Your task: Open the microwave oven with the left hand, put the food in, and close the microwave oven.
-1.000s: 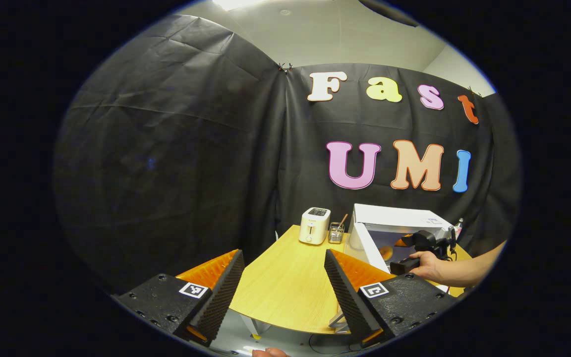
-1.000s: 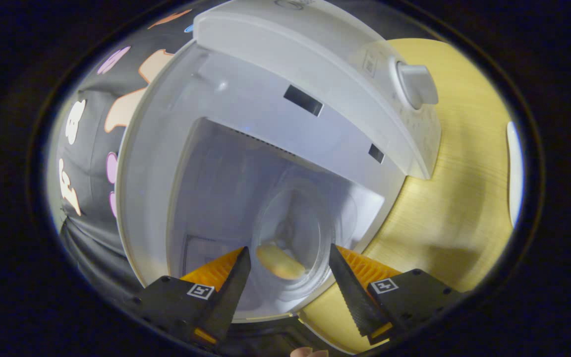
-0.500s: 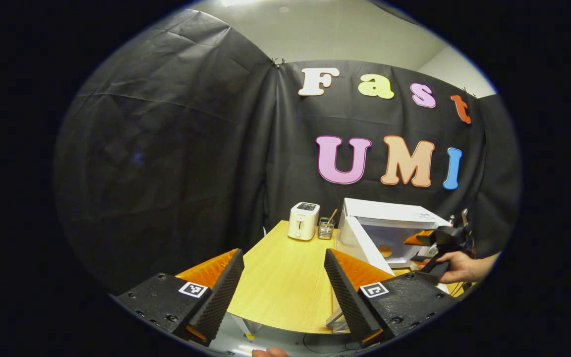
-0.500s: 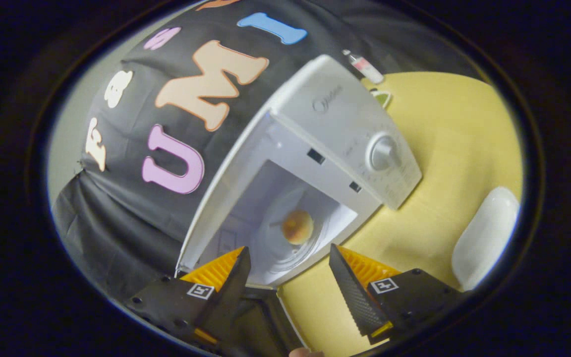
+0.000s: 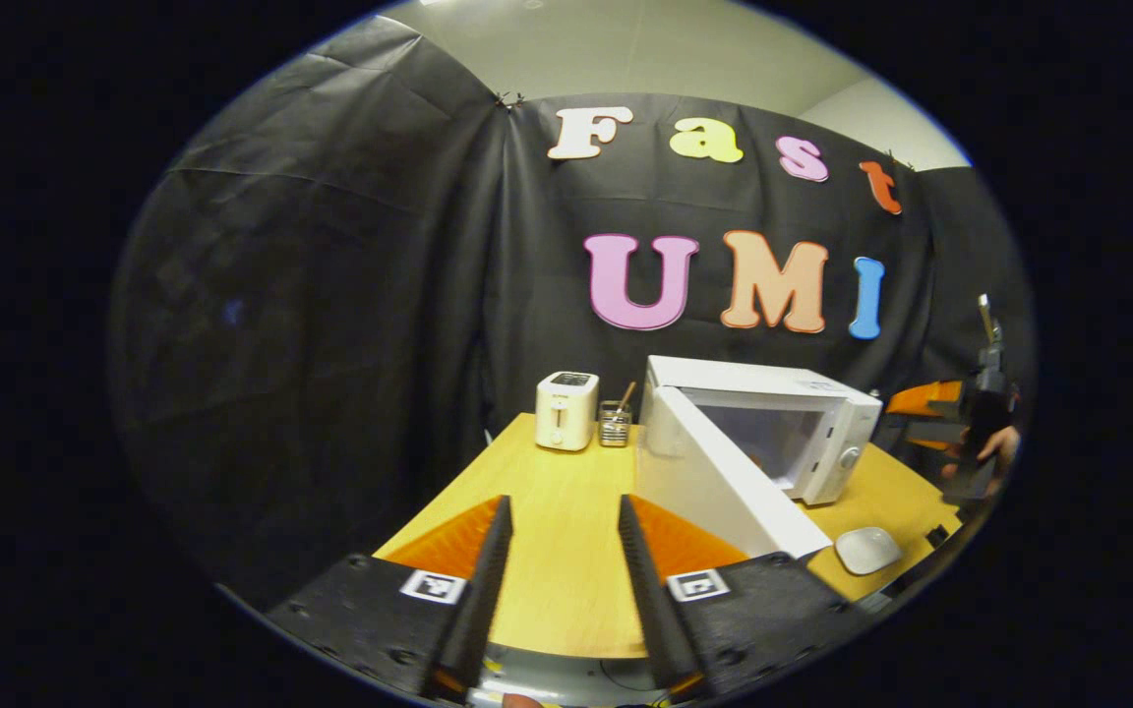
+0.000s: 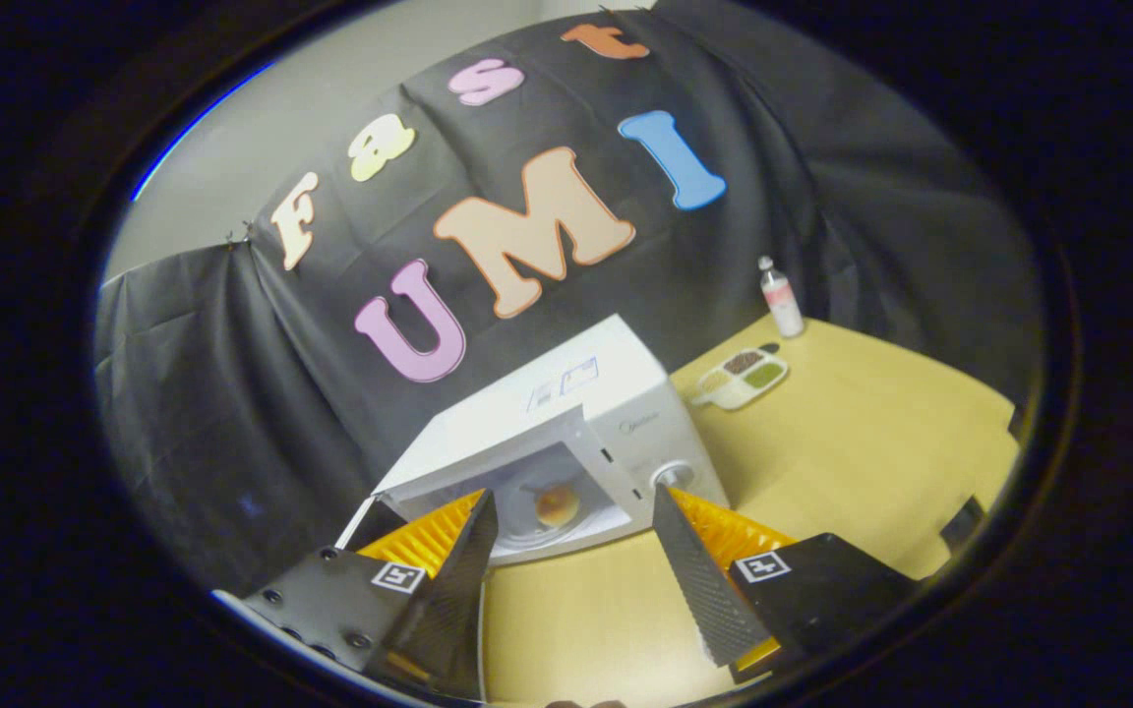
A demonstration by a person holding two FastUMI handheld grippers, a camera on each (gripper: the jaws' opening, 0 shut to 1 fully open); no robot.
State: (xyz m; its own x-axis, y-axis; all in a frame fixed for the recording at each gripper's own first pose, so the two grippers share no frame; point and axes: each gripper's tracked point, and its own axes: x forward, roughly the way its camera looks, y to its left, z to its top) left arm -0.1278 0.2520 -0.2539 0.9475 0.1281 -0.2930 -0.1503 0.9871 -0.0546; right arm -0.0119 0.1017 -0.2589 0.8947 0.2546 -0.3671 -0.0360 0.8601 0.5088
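Black cloth walls off a wooden tabletop (image 5: 566,551) where the microwave (image 5: 803,433) stands, its door (image 5: 714,482) swung wide and the food (image 6: 558,505) on the turntable inside. Both left tongs (image 5: 557,580) and right tongs (image 6: 574,560) gape empty. Closing comes next, I'd say: the left should sweep behind the door's outer edge and push evenly until it latches. Its front badge is too small to read.

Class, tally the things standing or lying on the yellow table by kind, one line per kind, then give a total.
Appliances: 2, white microwave oven, white toaster
Containers: 3, wire utensil holder, divided seasoning dish, small white bottle
Food: 1, round bun inside the oven
White oval dish: 1
Total: 7
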